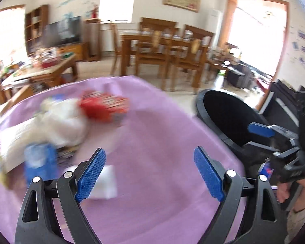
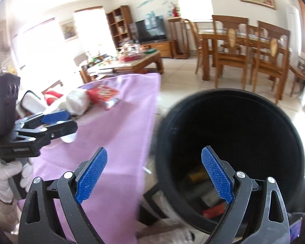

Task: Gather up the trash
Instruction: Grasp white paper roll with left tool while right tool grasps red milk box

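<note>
"Any label you could read?"
"None; my red wrapper (image 2: 103, 95) was blurred, lying at ten o'clock on the table (image 2: 120, 126), long axis unclear."
"Your tools?"
"My left tool (image 1: 149, 171) and right tool (image 2: 153, 172) gaped wide, empty, the right over the black bin (image 2: 229, 142)."

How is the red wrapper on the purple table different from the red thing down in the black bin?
The red wrapper lies on the purple cloth, in bright light; the red thing sits at the bottom of the black bin, in shadow. The wrapper shows white printing; the binned piece looks plain. Both are red.
</note>
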Motion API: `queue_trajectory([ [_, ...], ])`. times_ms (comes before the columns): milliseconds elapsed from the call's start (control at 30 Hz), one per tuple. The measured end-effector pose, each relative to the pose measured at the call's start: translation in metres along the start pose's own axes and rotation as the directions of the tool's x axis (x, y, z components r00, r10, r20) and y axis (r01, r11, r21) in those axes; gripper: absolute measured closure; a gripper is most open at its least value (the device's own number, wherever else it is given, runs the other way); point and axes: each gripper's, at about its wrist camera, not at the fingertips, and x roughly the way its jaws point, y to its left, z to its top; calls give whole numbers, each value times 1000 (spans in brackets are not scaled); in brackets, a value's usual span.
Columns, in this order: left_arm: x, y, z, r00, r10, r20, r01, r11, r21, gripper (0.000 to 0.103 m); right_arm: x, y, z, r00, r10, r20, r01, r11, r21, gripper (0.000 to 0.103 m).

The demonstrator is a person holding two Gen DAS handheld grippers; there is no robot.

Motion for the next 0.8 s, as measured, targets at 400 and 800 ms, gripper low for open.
queue_trajectory([
  [400,7,44,-20,993,53,-108,-61,996,-65,16,79,89,65,996,58,-65,-67,988,-138,11],
  [800,-3,80,-29,995,-86,-59,78,989,-123,54,197,128,122,989,-21,-149,-31,941,-336,11],
])
